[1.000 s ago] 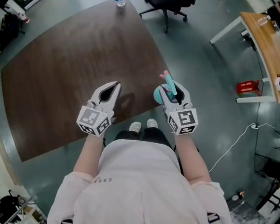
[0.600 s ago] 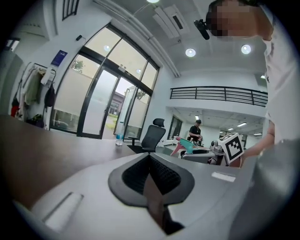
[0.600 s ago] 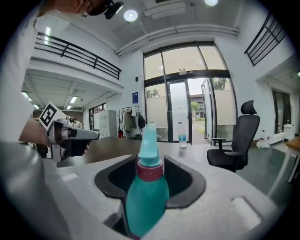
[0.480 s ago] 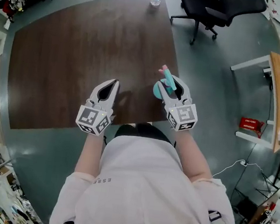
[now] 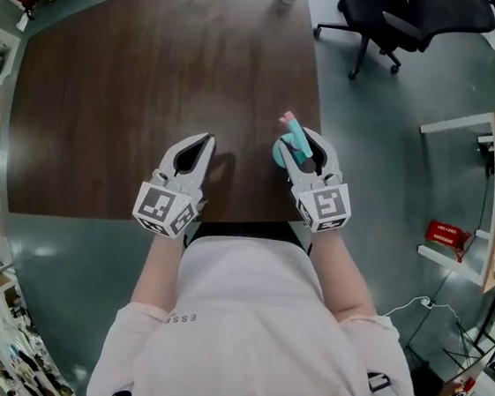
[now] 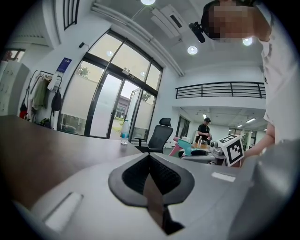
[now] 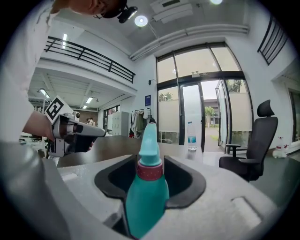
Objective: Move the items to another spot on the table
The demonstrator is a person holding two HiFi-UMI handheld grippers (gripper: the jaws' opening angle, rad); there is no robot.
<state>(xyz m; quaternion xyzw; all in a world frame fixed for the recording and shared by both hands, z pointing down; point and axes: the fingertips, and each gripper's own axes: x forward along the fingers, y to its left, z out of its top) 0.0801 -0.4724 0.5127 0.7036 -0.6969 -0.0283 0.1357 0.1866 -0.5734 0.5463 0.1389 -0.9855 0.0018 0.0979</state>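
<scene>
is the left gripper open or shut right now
Shut. In the left gripper view, the left gripper has its two dark pads meeting along one line, with nothing between them.

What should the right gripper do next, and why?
Probably lower the bottle onto the table beneath it. The right gripper has its jaws clamped on it over bare wood near the table's right edge, while the left gripper is shut and empty.
</scene>
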